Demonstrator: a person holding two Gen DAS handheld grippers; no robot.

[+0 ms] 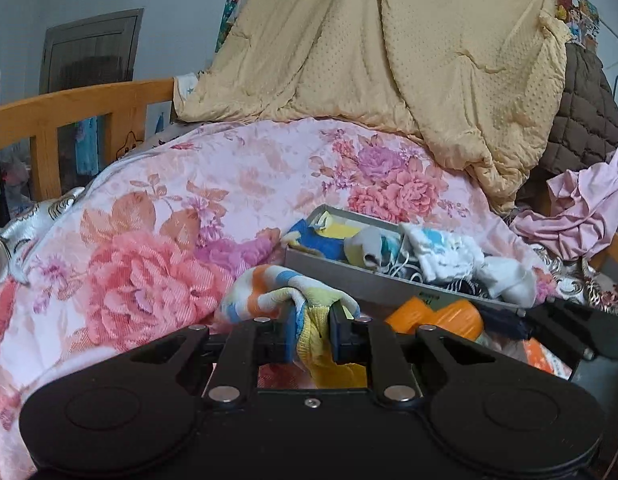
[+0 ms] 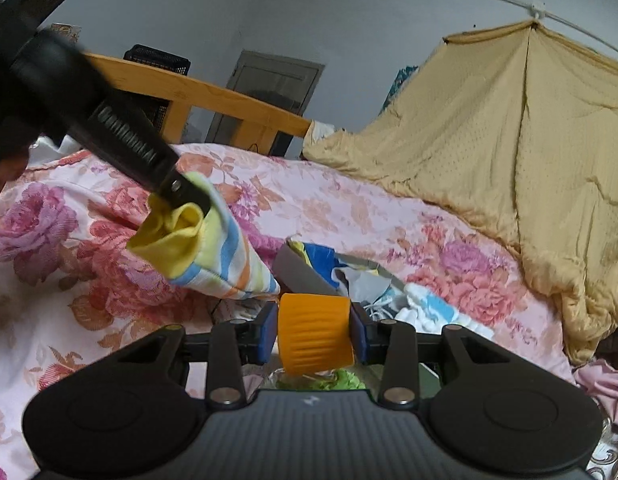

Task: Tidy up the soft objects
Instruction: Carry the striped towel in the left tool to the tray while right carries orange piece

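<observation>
My left gripper (image 1: 312, 330) is shut on a striped sock (image 1: 269, 286) with a yellow cuff, held above the floral quilt, just left of a grey tray (image 1: 329, 262) holding several socks and small cloths. In the right wrist view the left gripper (image 2: 185, 194) pinches the same striped sock (image 2: 213, 256) at upper left. My right gripper (image 2: 314, 334) is shut on an orange ribbed cap (image 2: 315, 334) of a bottle, just before the grey tray (image 2: 301, 274). The orange cap also shows in the left wrist view (image 1: 441, 316).
A pink floral quilt (image 1: 189, 208) covers the bed. A tan blanket (image 1: 389, 52) hangs behind, a brown quilted cover (image 1: 585, 120) and pink cloth (image 1: 585, 208) lie at right. A wooden bed rail (image 1: 69, 108) stands at left.
</observation>
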